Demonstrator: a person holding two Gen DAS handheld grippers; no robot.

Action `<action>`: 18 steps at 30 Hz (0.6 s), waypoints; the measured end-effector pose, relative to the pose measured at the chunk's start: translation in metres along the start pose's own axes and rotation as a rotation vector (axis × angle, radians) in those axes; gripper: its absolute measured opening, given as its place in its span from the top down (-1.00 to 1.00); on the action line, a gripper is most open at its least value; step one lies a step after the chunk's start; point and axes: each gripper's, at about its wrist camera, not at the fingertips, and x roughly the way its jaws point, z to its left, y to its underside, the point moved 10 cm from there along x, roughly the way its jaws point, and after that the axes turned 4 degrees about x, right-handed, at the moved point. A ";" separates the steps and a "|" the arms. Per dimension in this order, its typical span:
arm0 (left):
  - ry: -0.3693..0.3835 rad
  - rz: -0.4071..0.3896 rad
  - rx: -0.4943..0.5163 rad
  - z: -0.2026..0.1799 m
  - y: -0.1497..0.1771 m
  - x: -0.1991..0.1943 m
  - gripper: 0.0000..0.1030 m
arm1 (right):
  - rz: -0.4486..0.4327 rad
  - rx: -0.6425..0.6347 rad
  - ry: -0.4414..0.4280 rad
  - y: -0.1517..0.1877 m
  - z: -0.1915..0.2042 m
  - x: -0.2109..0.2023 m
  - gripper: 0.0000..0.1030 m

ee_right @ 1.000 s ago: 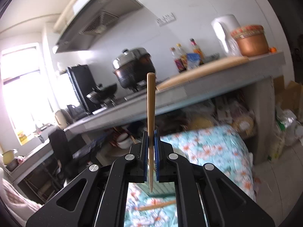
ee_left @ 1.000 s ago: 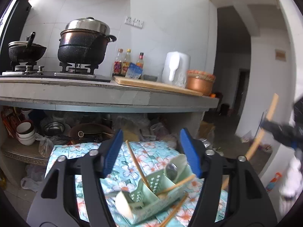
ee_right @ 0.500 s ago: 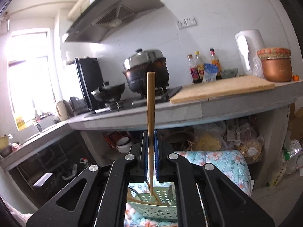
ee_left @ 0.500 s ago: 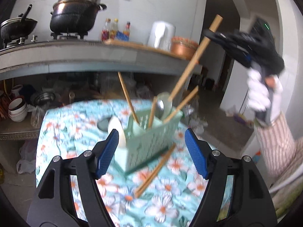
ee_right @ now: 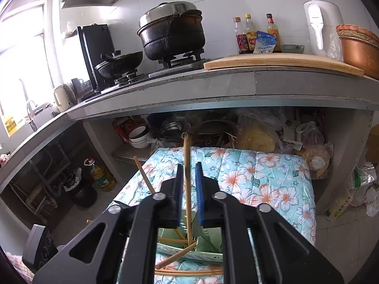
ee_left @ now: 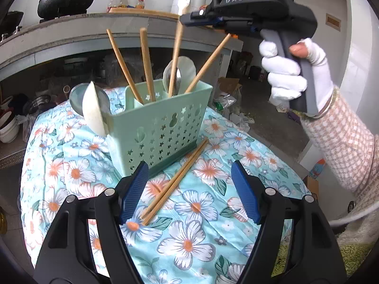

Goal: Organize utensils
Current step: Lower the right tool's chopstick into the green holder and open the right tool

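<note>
Chopstick (ee_right: 187, 177) now in green holder (ee_left: 163, 123), right tool (ee_right: 189, 172) just loosened off it; left tool (ee_left: 189, 189) open.

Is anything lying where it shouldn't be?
Yes. Two chopsticks lie loose on the flowery cloth in front of the green holder, while the other chopsticks stand inside it. A white spoon also sits at the holder's left end, outside the middle slots.

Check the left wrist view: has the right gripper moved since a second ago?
Yes. The right gripper has come in from the right edge to above the green caddy; its jaws have just been opening around the chopstick.
</note>
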 end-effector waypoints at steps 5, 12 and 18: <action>-0.022 0.021 -0.016 0.006 0.002 0.008 -0.33 | -0.069 -0.005 0.005 -0.010 -0.002 -0.023 0.21; -0.056 0.040 -0.029 0.015 0.002 0.015 -0.33 | -0.151 0.057 -0.008 -0.014 -0.017 -0.069 0.11; -0.065 0.064 -0.023 0.019 0.005 0.025 -0.33 | -0.119 0.155 0.007 0.024 -0.052 -0.094 0.07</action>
